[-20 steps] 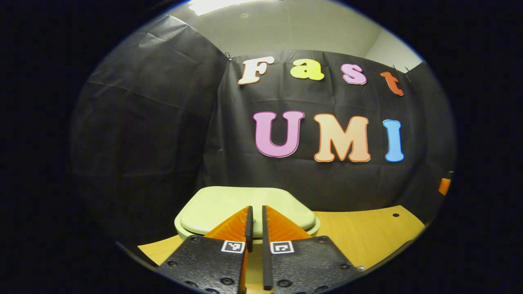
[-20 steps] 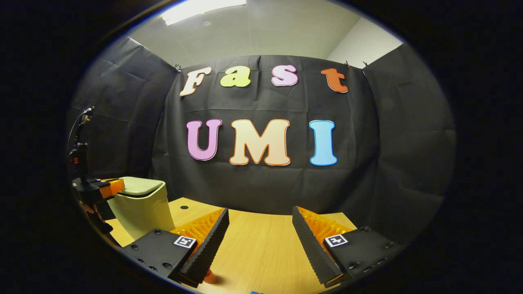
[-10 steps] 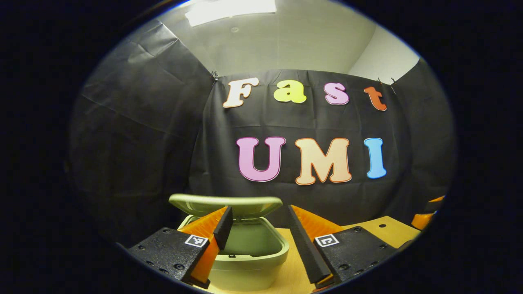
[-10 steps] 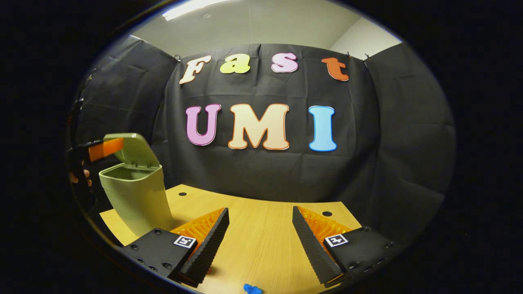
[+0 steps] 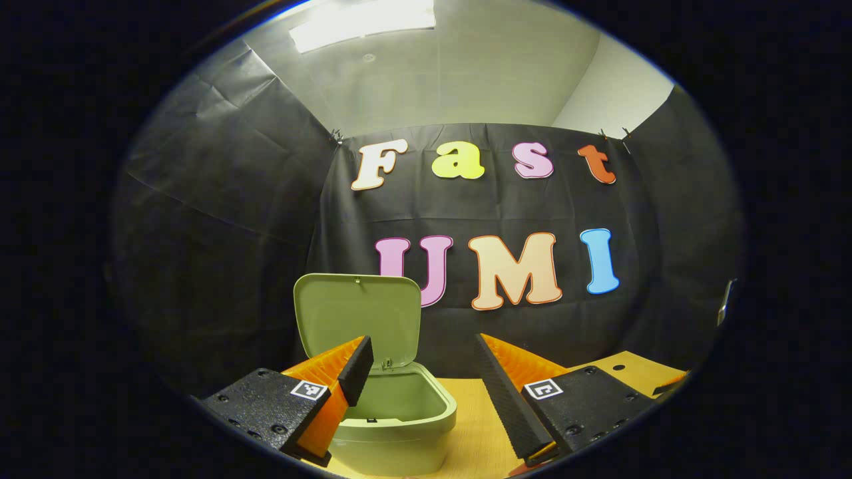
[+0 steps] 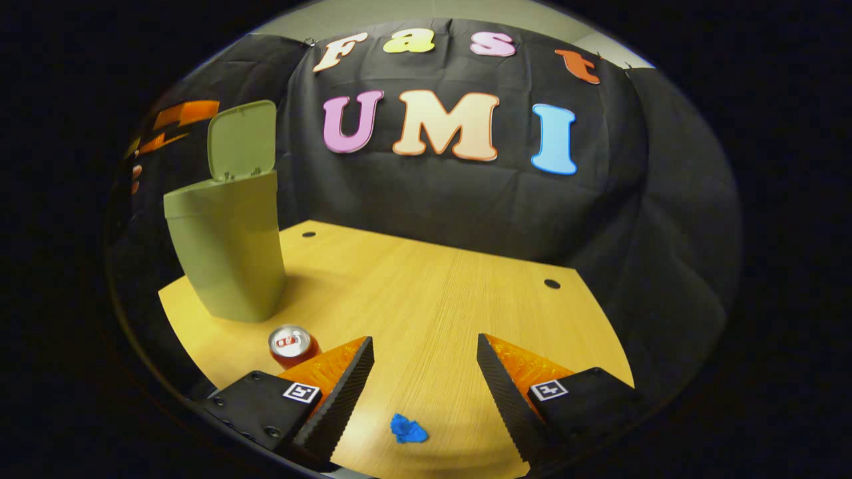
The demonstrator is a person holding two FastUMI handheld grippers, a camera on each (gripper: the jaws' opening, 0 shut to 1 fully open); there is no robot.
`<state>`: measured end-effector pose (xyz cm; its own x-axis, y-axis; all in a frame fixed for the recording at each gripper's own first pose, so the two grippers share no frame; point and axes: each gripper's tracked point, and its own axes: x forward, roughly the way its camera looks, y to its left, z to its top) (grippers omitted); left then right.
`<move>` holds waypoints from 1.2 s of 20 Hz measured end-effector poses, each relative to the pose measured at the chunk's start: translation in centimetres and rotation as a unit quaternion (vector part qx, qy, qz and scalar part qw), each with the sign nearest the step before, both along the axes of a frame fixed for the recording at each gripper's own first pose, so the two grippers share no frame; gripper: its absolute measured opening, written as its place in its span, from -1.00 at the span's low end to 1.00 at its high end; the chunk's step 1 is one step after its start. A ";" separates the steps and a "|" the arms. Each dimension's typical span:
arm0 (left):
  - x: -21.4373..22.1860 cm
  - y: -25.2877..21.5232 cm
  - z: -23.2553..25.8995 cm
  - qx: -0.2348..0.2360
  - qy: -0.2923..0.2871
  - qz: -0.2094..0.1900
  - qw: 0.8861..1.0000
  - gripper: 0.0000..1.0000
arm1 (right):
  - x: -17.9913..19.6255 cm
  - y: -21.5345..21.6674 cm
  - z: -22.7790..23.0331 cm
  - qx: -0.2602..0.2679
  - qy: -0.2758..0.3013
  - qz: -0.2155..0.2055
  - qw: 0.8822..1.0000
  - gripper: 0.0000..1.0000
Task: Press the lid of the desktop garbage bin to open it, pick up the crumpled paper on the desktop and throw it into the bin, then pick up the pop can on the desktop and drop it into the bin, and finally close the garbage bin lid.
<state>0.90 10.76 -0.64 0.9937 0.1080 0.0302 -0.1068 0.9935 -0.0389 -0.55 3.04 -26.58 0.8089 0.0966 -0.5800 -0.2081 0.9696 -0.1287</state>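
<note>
The pale green bin (image 5: 393, 426) stands right below my left gripper (image 5: 421, 369), its lid (image 5: 358, 322) swung up and standing upright behind the opening. That gripper is open and holds nothing. In the right gripper view the bin (image 6: 226, 249) stands at the table's far left with its lid (image 6: 241, 140) up. A red pop can (image 6: 291, 344) stands upright in front of the bin, next to my right gripper's left finger. A small blue crumpled paper (image 6: 406, 430) lies on the wood between the fingers of my open right gripper (image 6: 425, 376), below them.
The wooden table (image 6: 432, 293) has two small round holes near its back edge (image 6: 551, 284). Black cloth walls close the booth behind and on both sides. The left gripper and a hand (image 6: 136, 174) show behind the bin at the far left.
The bin lid went from shut under my shut left gripper to fully upright; the left gripper rose and opened. My right gripper tilted down, bringing the can and the blue paper into sight.
</note>
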 end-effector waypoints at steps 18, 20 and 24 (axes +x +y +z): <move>-1.6 0.2 -0.1 0.016 0.018 -0.013 1.000 0.83 | -7.7 -1.2 -14.3 -0.004 0.237 -0.001 0.971 0.39; -1.8 0.1 -0.2 0.018 0.020 -0.015 1.000 0.83 | -7.4 -1.4 -14.1 0.010 0.235 0.000 0.972 0.02; -2.3 0.3 -0.6 0.006 0.027 -0.013 1.000 0.83 | -6.6 -0.4 -13.1 0.029 0.217 0.004 0.976 -0.41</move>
<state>-1.44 11.09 -1.27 0.9964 0.0817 -0.0234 -0.0823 0.9964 -0.0220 -7.14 2.64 -39.65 0.4868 0.1446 -0.8614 -0.2377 0.9709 0.0286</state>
